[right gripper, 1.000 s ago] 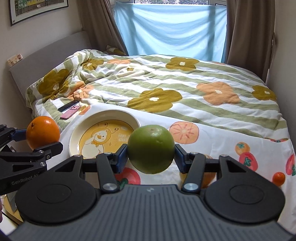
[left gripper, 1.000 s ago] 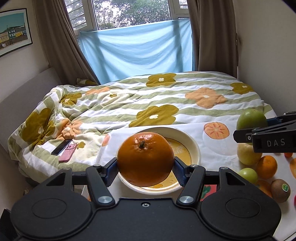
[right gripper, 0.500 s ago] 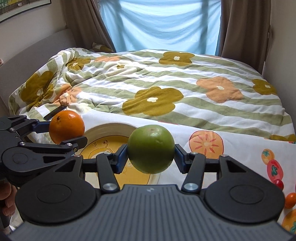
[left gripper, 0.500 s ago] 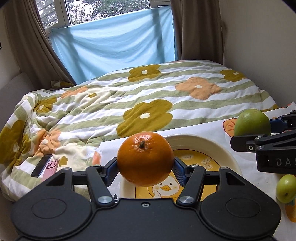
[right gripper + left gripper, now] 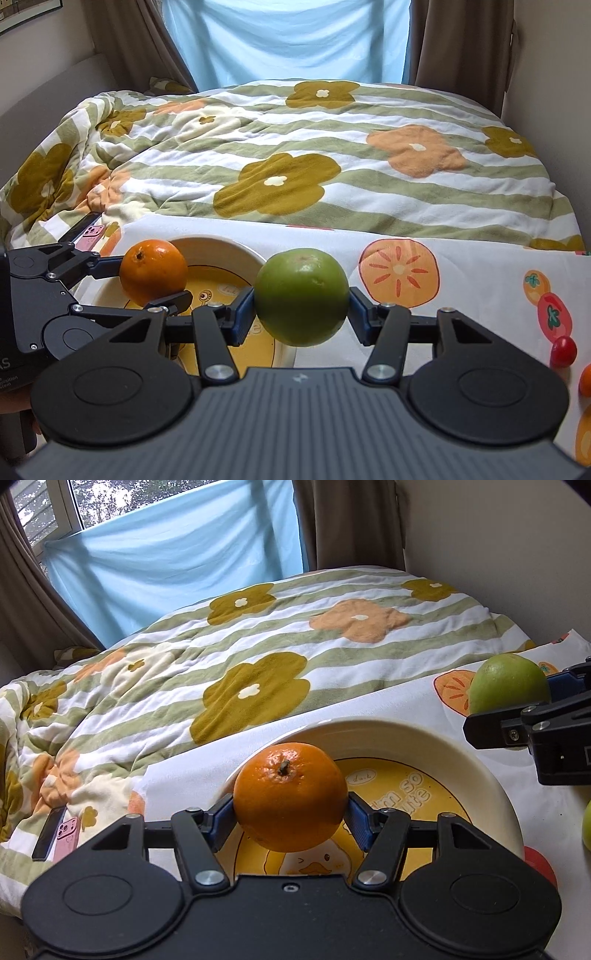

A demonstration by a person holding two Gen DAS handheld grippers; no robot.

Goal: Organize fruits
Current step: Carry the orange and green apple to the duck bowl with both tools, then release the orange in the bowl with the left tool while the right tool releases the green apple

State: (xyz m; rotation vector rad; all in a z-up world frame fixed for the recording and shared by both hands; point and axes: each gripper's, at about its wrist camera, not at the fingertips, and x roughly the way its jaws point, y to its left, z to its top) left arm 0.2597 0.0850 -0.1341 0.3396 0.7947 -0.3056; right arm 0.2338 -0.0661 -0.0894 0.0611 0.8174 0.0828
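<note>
Orange and glossy, the orange point(image 5: 290, 796) sits pinched between the blue pads of the left gripper point(image 5: 290, 819) in the left wrist view, held just above the near left part of the cream plate point(image 5: 436, 738). The plate's yellow centre carries a cartoon duck and partial lettering that reads "so" and "ute" (the rest is hidden behind the fruit). To the plate's right, the right gripper point(image 5: 517, 716) clamps a green fruit point(image 5: 508, 683) over the fruit-print cloth point(image 5: 399, 705). Left of the plate, a pink phone point(image 5: 66, 836) lies beside a dark phone point(image 5: 48, 832) on the flowered quilt point(image 5: 258, 646).

In the right wrist view, the right gripper point(image 5: 302, 306) grips the green fruit point(image 5: 302, 296) by the plate's point(image 5: 221, 247) right rim. The left gripper point(image 5: 147, 280) holds the orange point(image 5: 153, 272) over the plate's left side; white print on its body is cut off and unreadable. Right of the plate, a small red fruit point(image 5: 563, 351) rests on the cloth point(image 5: 480, 277).
</note>
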